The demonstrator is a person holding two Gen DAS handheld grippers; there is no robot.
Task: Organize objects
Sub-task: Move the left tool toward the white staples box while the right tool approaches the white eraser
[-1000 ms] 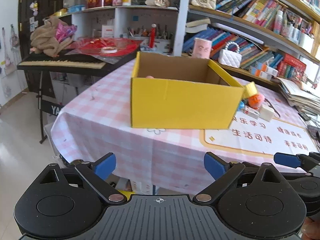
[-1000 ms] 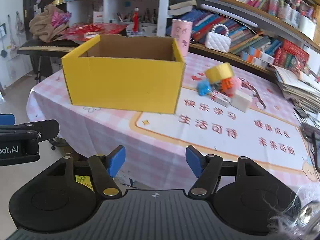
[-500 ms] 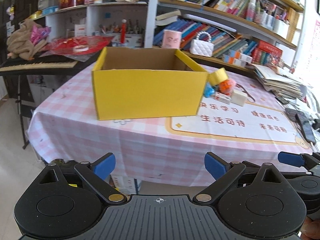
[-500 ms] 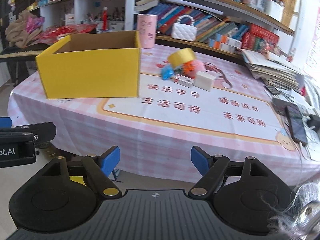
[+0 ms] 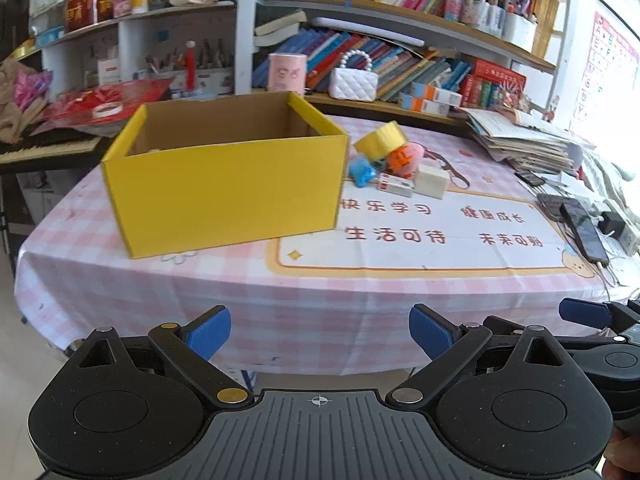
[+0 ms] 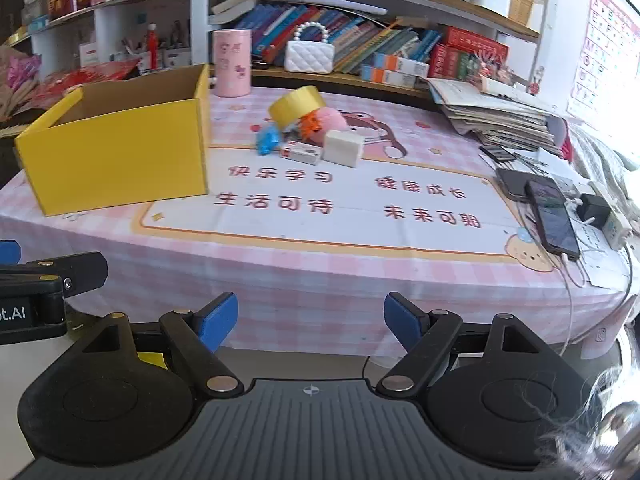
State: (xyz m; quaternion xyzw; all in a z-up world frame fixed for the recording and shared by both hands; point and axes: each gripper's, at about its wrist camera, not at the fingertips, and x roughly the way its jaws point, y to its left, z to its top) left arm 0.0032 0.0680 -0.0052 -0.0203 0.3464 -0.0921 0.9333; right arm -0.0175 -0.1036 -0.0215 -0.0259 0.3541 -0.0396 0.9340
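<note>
An open yellow cardboard box (image 5: 224, 184) stands on the left of the pink checked table; it also shows in the right wrist view (image 6: 116, 152). To its right lies a small pile: a yellow tape roll (image 5: 380, 140), a pink and orange plush (image 5: 408, 158), a blue toy (image 5: 362, 172), a small red and white box (image 5: 396, 186) and a white cube (image 5: 432, 180). The pile shows too in the right wrist view, with the tape roll (image 6: 296, 106) and the white cube (image 6: 344, 148). My left gripper (image 5: 320, 332) and right gripper (image 6: 308, 320) are open, empty, and off the table's front edge.
Phones and a charger with cables (image 6: 556, 212) lie at the table's right edge. A stack of papers (image 6: 496, 116) sits at the back right. A pink canister (image 6: 232, 62) stands behind the box. Bookshelves (image 5: 400, 40) line the back; a keyboard (image 5: 44, 148) is at left.
Both views have swung right and drawn back a little, so the box has shifted left and the pile and phones have come into view. Both grippers stay open.
</note>
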